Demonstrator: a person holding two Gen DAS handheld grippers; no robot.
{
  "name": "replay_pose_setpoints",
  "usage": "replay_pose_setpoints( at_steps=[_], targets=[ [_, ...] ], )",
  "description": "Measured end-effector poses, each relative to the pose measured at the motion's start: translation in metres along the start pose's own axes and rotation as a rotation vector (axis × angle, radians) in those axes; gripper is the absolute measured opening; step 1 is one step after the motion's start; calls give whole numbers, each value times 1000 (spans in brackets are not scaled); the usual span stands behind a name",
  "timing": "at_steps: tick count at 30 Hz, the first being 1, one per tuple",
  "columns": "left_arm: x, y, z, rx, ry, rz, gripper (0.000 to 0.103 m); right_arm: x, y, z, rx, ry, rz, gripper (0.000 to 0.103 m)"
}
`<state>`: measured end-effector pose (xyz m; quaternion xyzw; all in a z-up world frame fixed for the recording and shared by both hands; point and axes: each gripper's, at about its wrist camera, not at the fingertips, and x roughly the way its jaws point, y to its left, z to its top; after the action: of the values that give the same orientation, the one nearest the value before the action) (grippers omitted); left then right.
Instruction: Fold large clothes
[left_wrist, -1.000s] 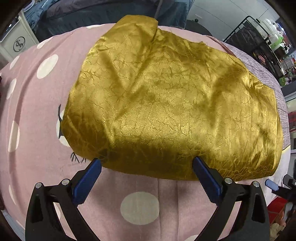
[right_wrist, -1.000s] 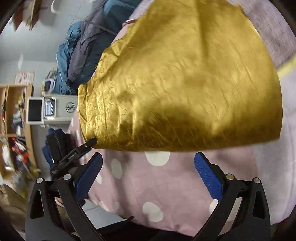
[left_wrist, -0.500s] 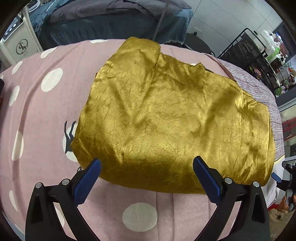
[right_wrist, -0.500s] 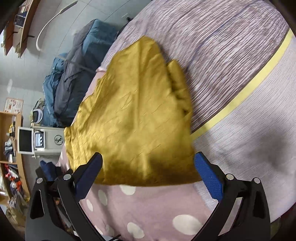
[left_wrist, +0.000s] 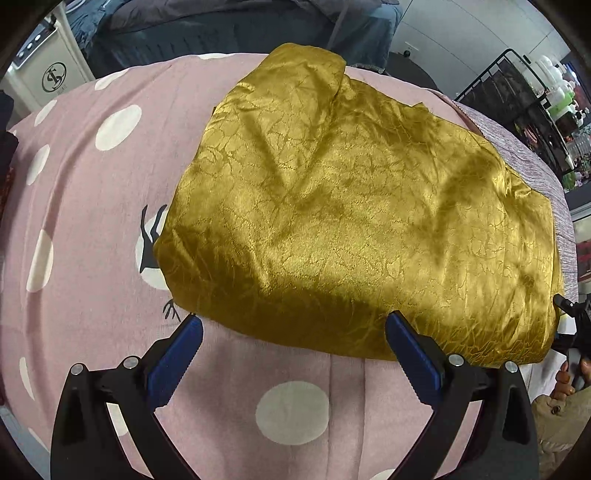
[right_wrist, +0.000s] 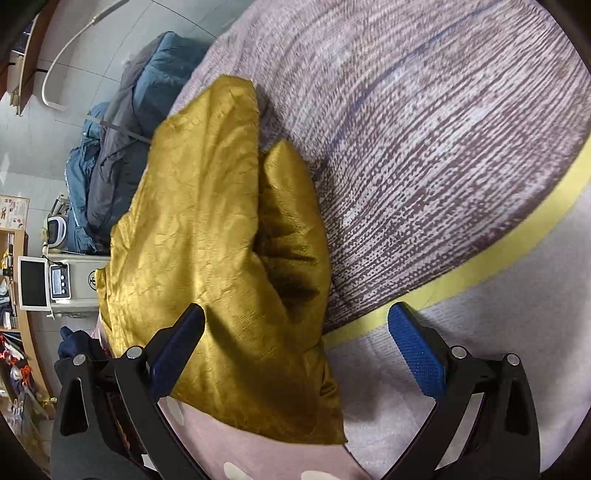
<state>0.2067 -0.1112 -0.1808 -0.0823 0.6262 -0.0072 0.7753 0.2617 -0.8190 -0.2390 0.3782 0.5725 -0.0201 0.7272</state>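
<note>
Between the blue pads of the left hand-held gripper (left_wrist: 293, 343), jaws spread wide and pinching nothing, lies the near folded edge of the gold garment (left_wrist: 351, 206); pad tips sit just at that edge, w/ the pink polka-dot bedcover (left_wrist: 92, 229) showing below. The right hand-held gripper (right_wrist: 295, 343) is likewise spread and holds nothing; in its view the garment's near corner lies between and under the jaws, left pad over the cloth, right pad over the pale part of the bed beside the yellow stripe (right_wrist: 480, 269). Garment location: on the bed, already doubled into a thick rough rectangle, spanning the pink cover and the grey-purple woven cover (right_wrist: 443, 147), one loose flap bulging at the right side. Judged step: between folds, both units positioned to re-grip. Next move likely req. each gripper to close on all layers at a near corner, lift evenly, carry over to the far edge; satin-type fabric looks slippery, so a shallow bite may drop lower layers. Legible marks: a round logo resembling "S" on the white cabinet (left_wrist: 55, 77) beyond the bed; txt under it too small to read. No other writing legible.
</note>
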Motion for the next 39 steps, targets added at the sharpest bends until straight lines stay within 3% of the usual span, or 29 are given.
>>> replay_pose_setpoints(
  at_steps=[11,18,22,26,31,36,39],
  targets=[
    [7,-3,-12,-7,33,3,97,14,18,14,-73,-18,37,98],
    [12,-4,-5,17,38,10,97,29,40,17,-143,-26,-40,96],
    [6,16,17,-18,10,-5,97,34,55,12,-231,-29,-123,86],
    [-10,53,52,-119,-65,-31,97,33,51,14,-215,-30,-105,80],
    [-4,88,96,-182,-77,-46,96,32,49,16,-216,-27,-119,79],
    [41,88,115,-163,51,-226,96,35,53,15,-215,-23,-142,79],
    [72,83,117,-124,102,-216,97,38,58,16,-213,-22,-149,79]
  ],
)
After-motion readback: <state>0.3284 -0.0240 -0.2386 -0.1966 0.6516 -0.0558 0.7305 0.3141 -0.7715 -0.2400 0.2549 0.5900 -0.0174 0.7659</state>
